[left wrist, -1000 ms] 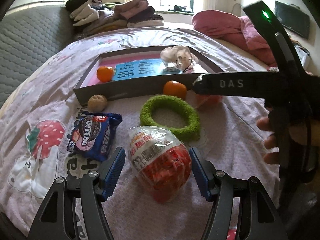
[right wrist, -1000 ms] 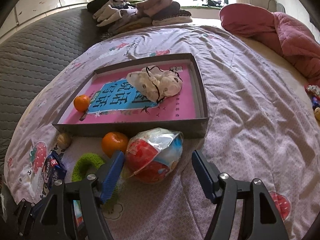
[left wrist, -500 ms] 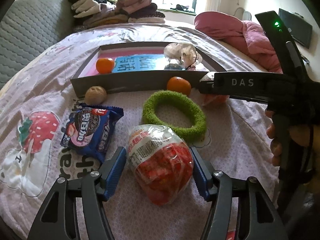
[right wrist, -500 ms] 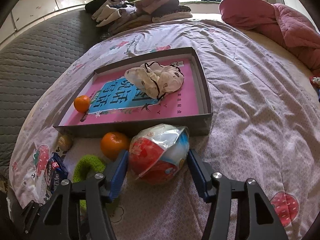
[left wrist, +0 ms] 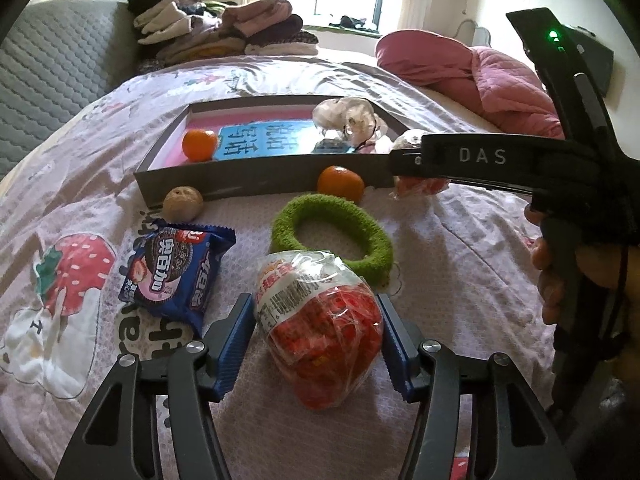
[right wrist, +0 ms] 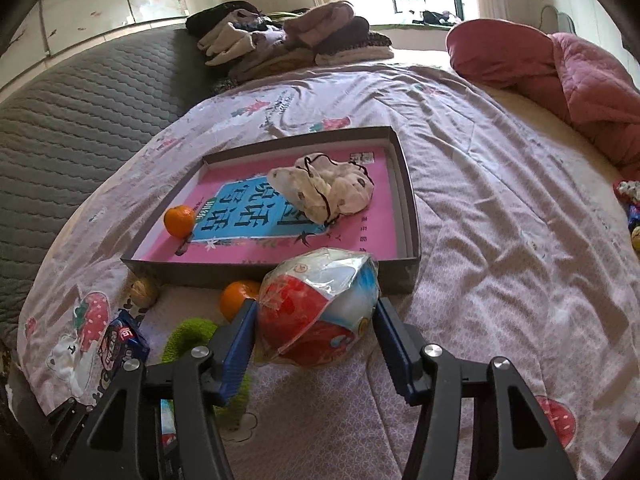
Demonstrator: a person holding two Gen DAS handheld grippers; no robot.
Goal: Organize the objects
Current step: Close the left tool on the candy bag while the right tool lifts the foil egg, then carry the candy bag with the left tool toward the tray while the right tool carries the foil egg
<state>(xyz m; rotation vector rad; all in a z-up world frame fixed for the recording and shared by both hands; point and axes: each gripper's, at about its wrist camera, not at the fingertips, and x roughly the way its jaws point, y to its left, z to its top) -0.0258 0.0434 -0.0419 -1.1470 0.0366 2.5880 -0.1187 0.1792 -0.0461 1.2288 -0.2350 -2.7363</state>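
Note:
On the pink bedsheet lies a red snack bag [left wrist: 320, 332] in clear wrap. My left gripper [left wrist: 316, 332] is around it, its jaws closing, and both blue pads touch the wrap. Further right, my right gripper [right wrist: 314, 328] is shut on a red, white and blue snack packet [right wrist: 320, 308] just in front of the grey box [right wrist: 408, 200]. That box holds an orange [right wrist: 180, 220] and a spotted cloth pouch [right wrist: 324, 188]. The right gripper's black body [left wrist: 480, 158] crosses the left wrist view and hides most of the packet there.
A blue cookie packet [left wrist: 176, 272], a walnut [left wrist: 182, 204], a green fuzzy ring [left wrist: 372, 248] and a second orange [left wrist: 340, 184] lie before the box. A hand [left wrist: 560, 276] holds the right gripper. Folded clothes [right wrist: 288, 40] and a pink quilt [right wrist: 560, 76] lie at the far end.
The left jaws have narrowed until the pads reach the red bag. The right jaws have closed from wide apart onto the packet. Neither hand has shifted much.

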